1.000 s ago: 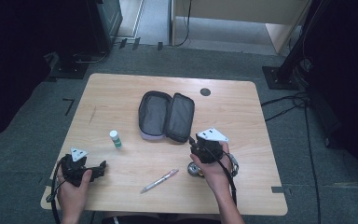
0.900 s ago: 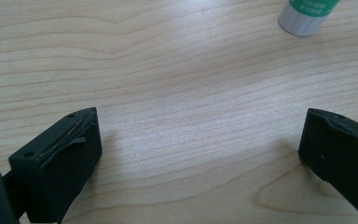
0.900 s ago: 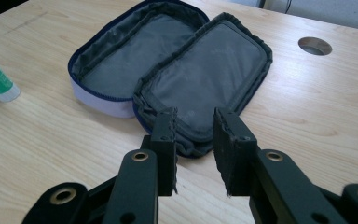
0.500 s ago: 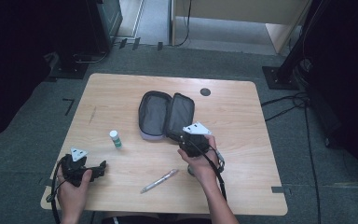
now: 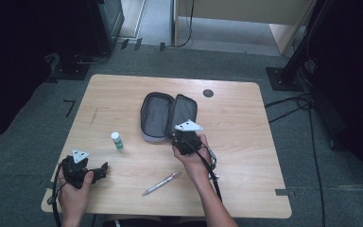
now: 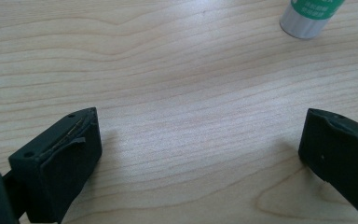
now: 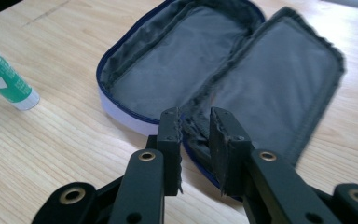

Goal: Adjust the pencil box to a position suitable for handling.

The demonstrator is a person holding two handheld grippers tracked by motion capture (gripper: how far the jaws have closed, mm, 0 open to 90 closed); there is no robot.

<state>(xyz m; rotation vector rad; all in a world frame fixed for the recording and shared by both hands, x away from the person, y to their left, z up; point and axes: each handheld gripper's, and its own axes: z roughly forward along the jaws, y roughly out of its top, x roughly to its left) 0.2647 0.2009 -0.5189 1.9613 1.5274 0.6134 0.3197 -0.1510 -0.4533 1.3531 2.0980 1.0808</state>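
Here right gripper (image 7: 196, 128), jaws just closing to a narrow gap, sat at near edge of open pencil case (image 7: 223, 70) mid-tabletop (image 5: 246, 123); pinch unclear; left gripper (image 6: 198, 144) wide, idle

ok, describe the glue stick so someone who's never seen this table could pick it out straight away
Start from the open grey pencil case lying in the middle of the wooden table. Just off its left side, toward the person, a small glue stick stands upright on the bare wood. It is the one green and white item; the other loose thing, a pen, lies flat nearer the front edge.
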